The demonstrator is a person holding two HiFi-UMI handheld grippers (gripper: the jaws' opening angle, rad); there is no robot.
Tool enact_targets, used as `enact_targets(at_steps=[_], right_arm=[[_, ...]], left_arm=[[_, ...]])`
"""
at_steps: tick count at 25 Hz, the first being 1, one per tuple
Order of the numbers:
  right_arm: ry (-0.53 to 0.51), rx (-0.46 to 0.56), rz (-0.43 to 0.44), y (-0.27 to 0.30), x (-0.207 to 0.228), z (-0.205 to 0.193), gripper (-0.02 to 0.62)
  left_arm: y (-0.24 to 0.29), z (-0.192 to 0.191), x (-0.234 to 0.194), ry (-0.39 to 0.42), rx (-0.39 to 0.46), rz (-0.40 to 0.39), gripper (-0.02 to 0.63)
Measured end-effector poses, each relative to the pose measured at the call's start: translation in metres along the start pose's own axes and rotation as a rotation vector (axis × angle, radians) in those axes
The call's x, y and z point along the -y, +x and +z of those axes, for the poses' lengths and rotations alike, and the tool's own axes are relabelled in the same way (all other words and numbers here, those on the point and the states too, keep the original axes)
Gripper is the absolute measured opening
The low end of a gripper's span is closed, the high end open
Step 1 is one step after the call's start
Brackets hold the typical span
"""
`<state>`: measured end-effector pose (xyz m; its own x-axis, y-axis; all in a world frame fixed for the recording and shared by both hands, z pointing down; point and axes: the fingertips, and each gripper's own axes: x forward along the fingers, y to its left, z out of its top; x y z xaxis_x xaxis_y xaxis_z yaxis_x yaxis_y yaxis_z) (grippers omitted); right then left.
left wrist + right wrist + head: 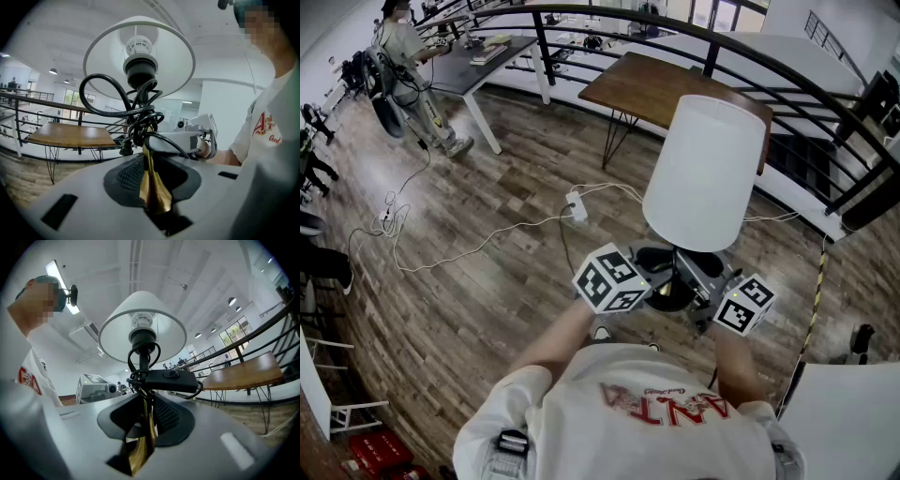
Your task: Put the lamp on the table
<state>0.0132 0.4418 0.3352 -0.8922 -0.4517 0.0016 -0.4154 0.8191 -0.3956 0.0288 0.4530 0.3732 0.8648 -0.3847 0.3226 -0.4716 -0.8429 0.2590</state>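
Note:
I carry a lamp with a white shade (703, 173) above the wooden floor, upright between both grippers. Its brass stem (153, 190) sits between the pads of my left gripper (151, 180), which is shut on it. My right gripper (143, 425) is shut on the same stem (139, 446) from the other side. A black cord (136, 110) with a switch (168, 378) is wound round the stem under the socket. In the head view the left gripper (659, 281) and right gripper (696, 289) meet under the shade. The brown wooden table (661, 89) stands ahead by the railing.
A curved black railing (806, 89) runs behind the table, with stairs beyond it. A white cable and power strip (577, 206) lie on the floor ahead. A person stands at a grey desk (478, 61) far left. A white surface (853, 422) is at my lower right.

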Motion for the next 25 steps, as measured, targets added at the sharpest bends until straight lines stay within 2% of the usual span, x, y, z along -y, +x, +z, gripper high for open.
enact_targets(at_steps=[25], right_arm=[[0.019,-0.004,0.002,0.039,0.009,-0.006,0.086]], left_arm=[[-0.017,-0.005,-0.036,-0.009,-0.011,0.002,0.092]])
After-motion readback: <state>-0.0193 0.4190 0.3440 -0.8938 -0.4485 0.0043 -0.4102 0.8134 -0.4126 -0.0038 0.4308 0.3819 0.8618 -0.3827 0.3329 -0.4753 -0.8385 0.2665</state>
